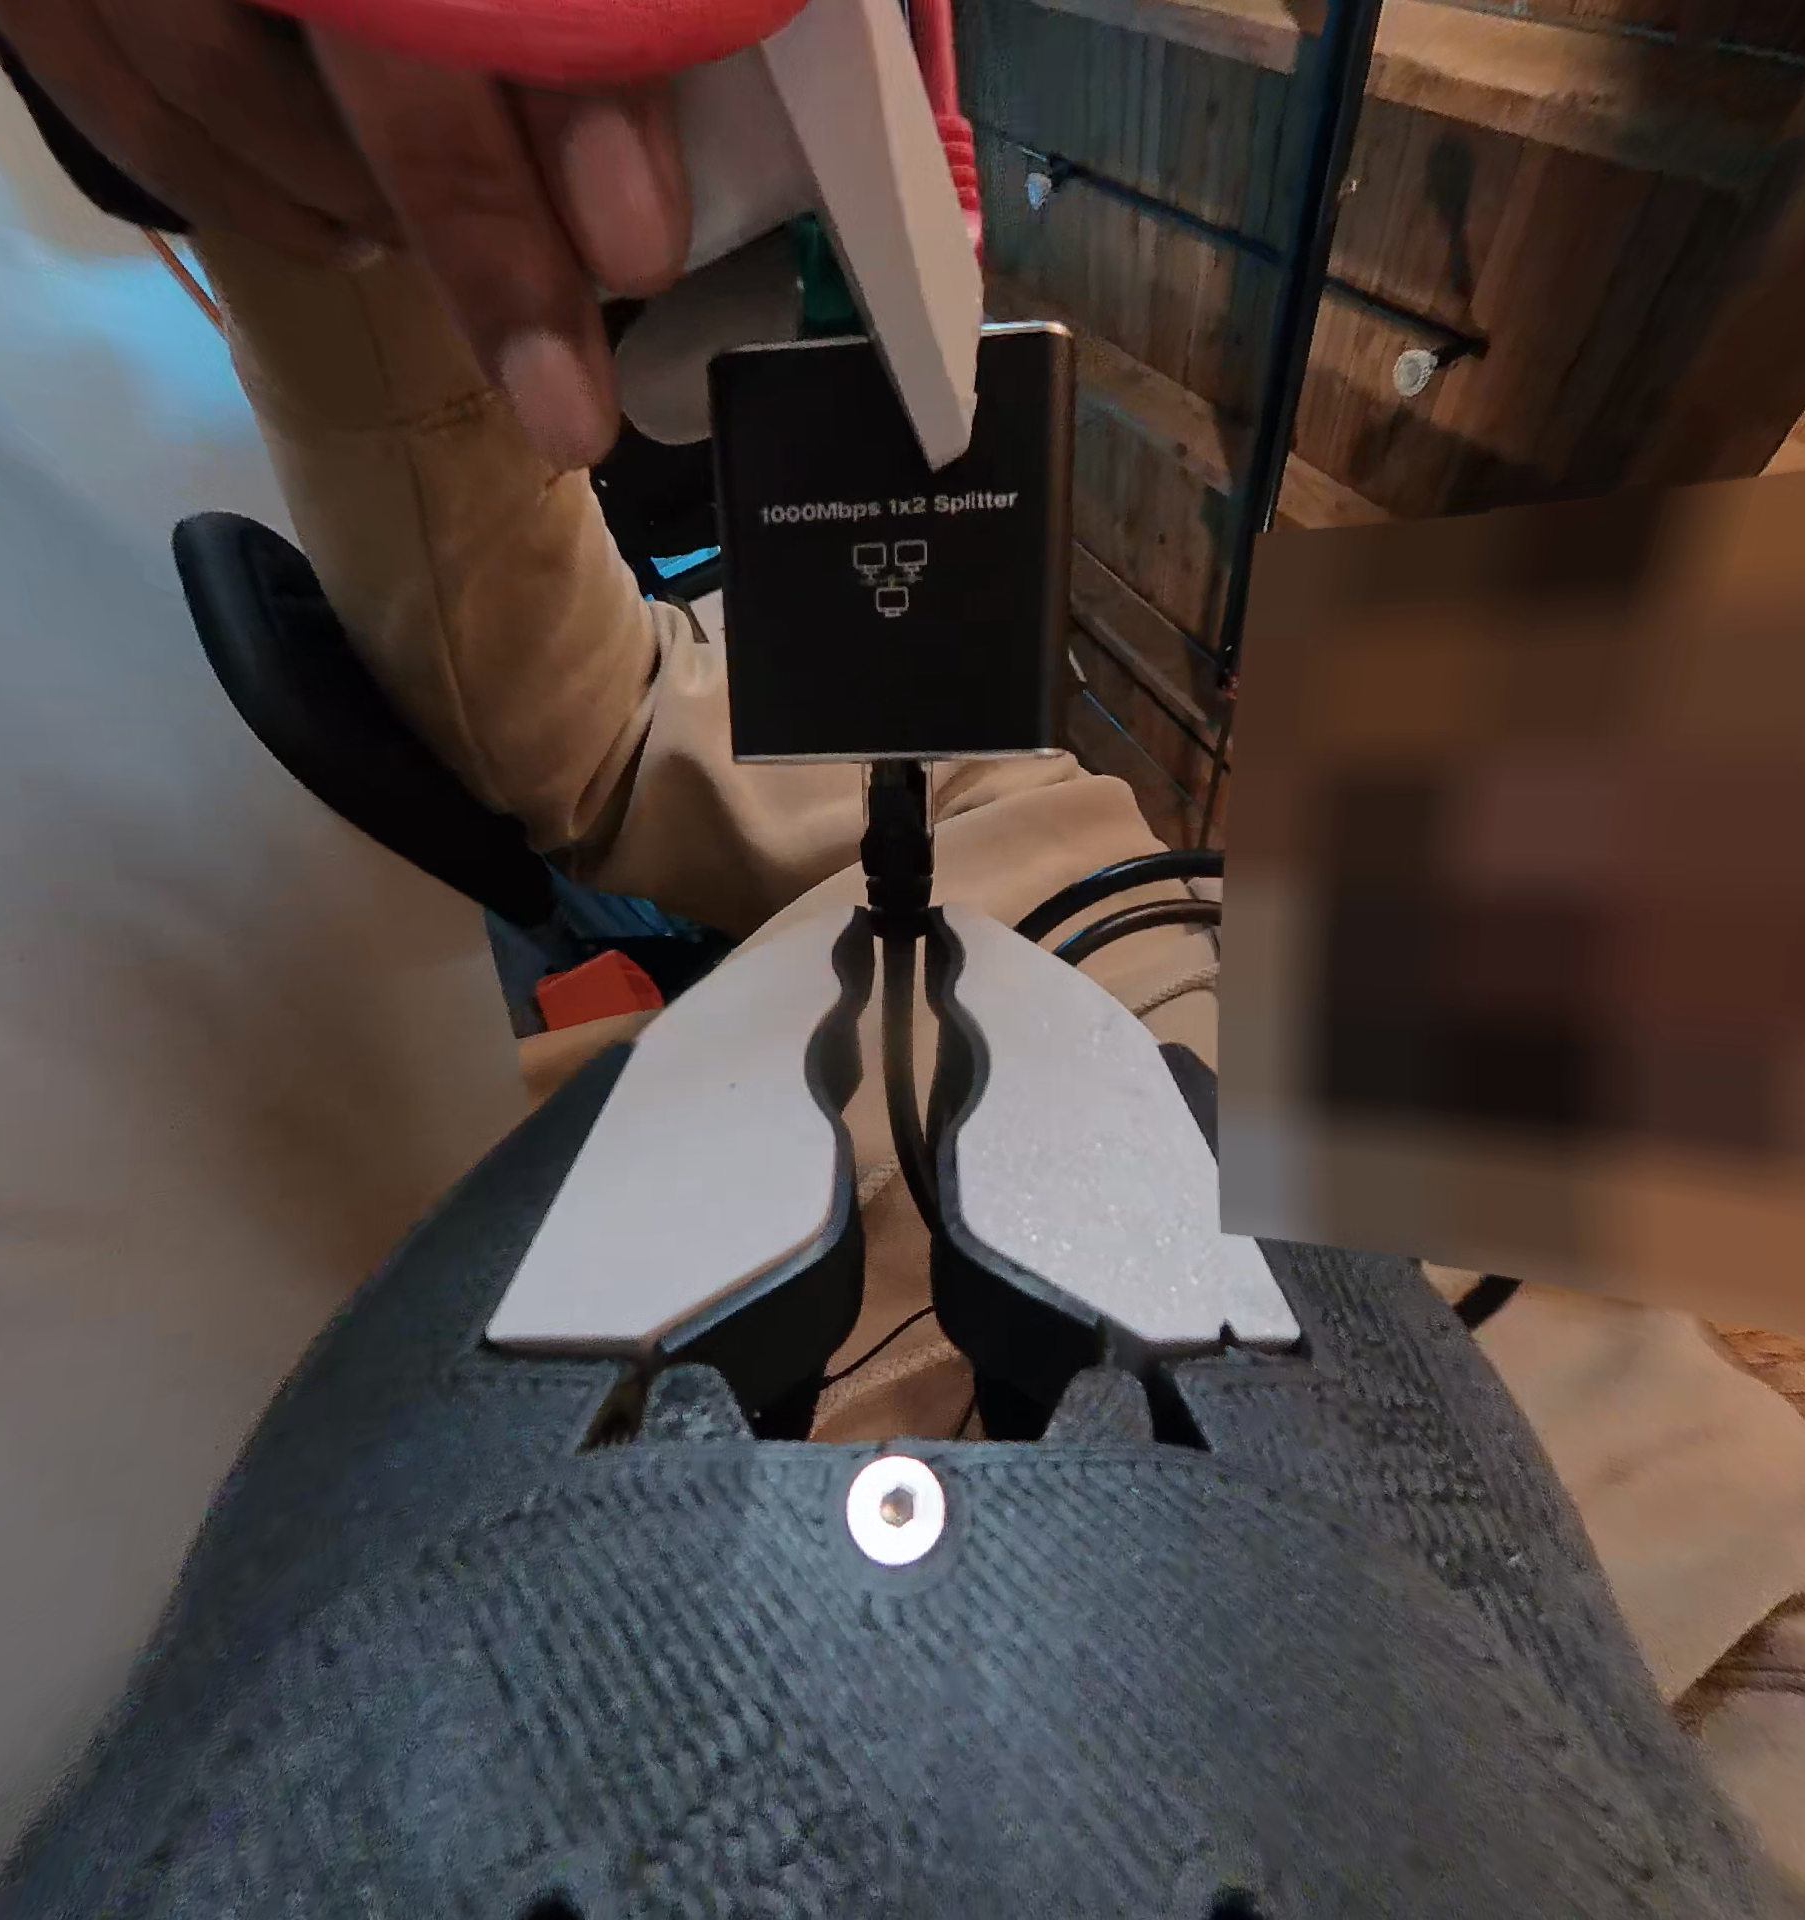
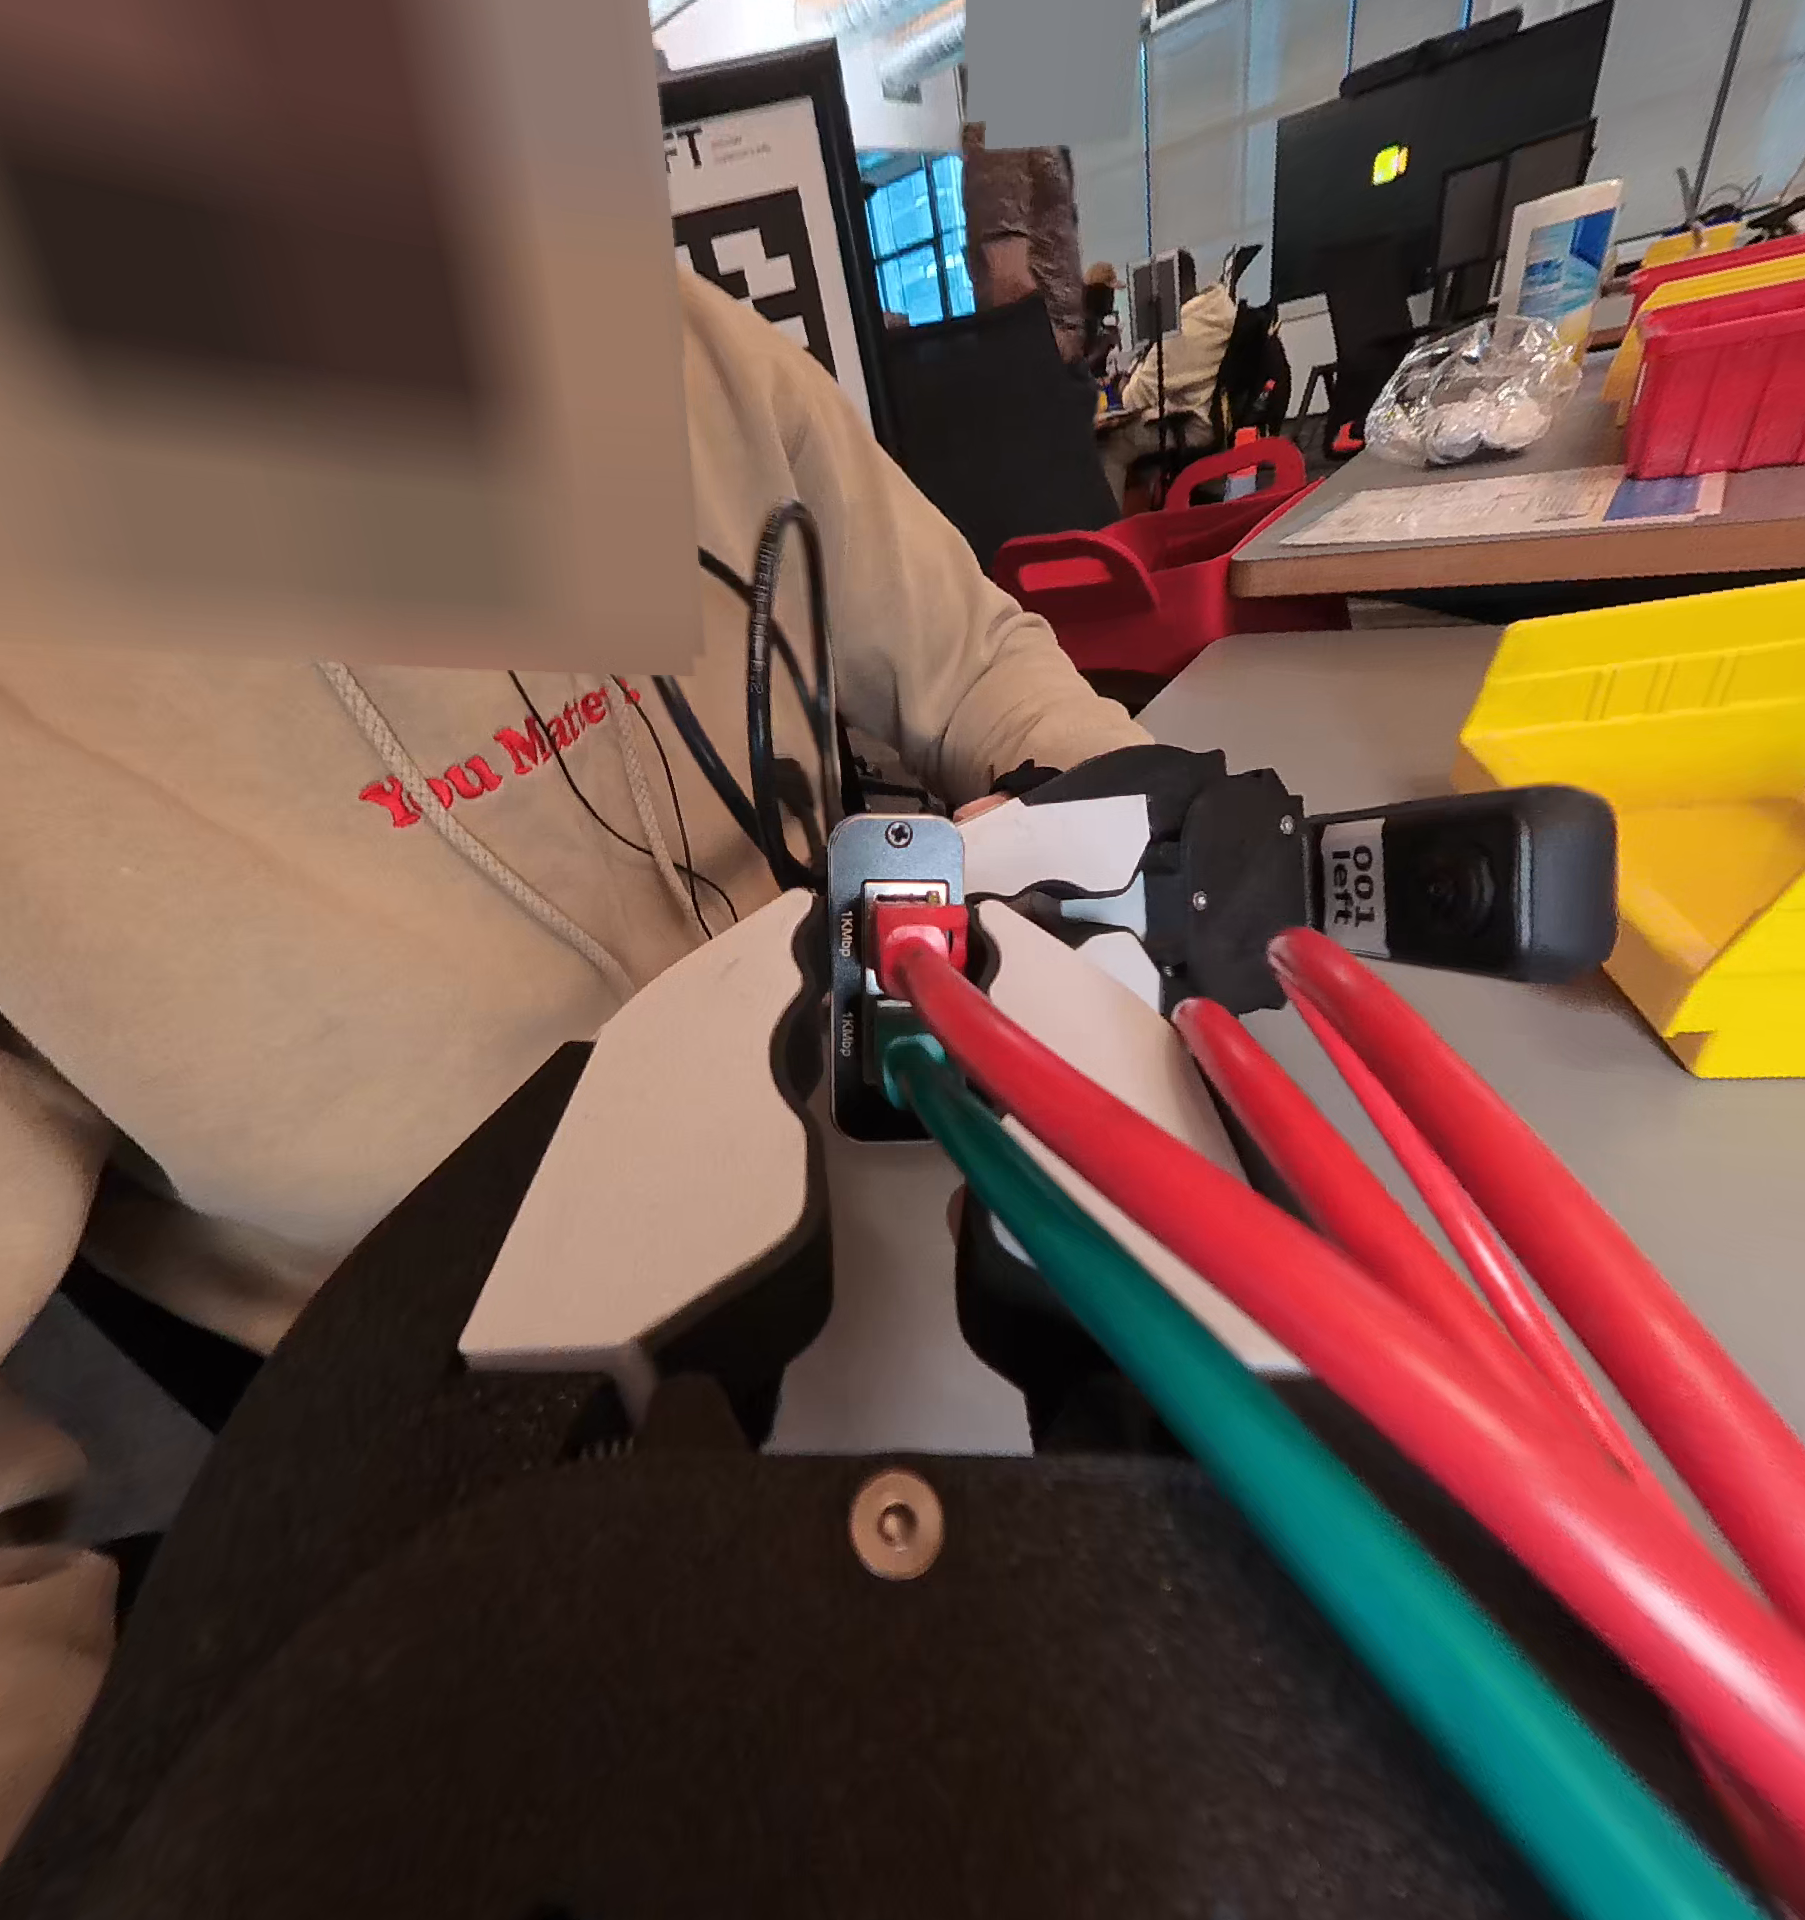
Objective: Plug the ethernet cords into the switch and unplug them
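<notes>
A small black switch [image 1: 893, 551] is held up in the air between two grippers. The left gripper [image 1: 893, 920] has its jaws pinching the black cord [image 1: 896, 831] plugged into the switch's near end. The right gripper [image 2: 893, 935] has its jaws closed around the red cord's [image 2: 1137, 1153] plug at the far end.

Judging by this, red and green cord [image 2: 1241, 1351] are both seated; unplugging remains.

Only the right wrist view shows those two ports and the grey surface [image 2: 1397, 707]; only the left shows the black cord's socket.

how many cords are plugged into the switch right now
3: a red cord in the upper port of the switch, a green cord in the port below, and a black cord in the opposite end.
</notes>
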The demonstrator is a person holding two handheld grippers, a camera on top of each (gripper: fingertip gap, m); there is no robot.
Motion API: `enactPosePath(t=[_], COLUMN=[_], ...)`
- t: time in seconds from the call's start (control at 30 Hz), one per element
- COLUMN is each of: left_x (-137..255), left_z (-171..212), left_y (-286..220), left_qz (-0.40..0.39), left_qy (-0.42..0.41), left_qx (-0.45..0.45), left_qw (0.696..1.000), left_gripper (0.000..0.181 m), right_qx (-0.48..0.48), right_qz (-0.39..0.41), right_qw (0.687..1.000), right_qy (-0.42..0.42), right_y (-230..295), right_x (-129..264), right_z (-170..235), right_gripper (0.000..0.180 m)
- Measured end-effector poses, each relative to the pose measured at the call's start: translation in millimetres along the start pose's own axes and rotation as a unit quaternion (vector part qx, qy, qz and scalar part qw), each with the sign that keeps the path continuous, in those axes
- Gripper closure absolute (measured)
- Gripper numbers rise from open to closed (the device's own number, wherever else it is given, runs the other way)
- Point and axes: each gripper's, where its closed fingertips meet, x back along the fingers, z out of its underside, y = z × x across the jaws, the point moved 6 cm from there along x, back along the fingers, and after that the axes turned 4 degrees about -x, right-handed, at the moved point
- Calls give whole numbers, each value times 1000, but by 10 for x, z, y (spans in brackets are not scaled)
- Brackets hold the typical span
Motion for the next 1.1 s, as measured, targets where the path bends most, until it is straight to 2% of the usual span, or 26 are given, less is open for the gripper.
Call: enactPosePath(t=[0.3,0.93,1.1], left_x=[-7,51,148], left_z=[6,-93,-145], left_y=[25,-189,-142], left_qz=[-36,-30,-65], left_qy=[16,4,-13], left_qx=[-35,-108,-134], left_qw=[999,994,989], left_gripper=[172,172,171], right_qx=[-12,-32,-31], right_qz=[-10,-6,40], right_qw=[1000,997,997], right_qy=[-16,-76,-63], right_y=[-23,-104,-157], right_x=[-118,-112,-62], right_z=[-26,-70,-99], right_gripper=[155,156,156])
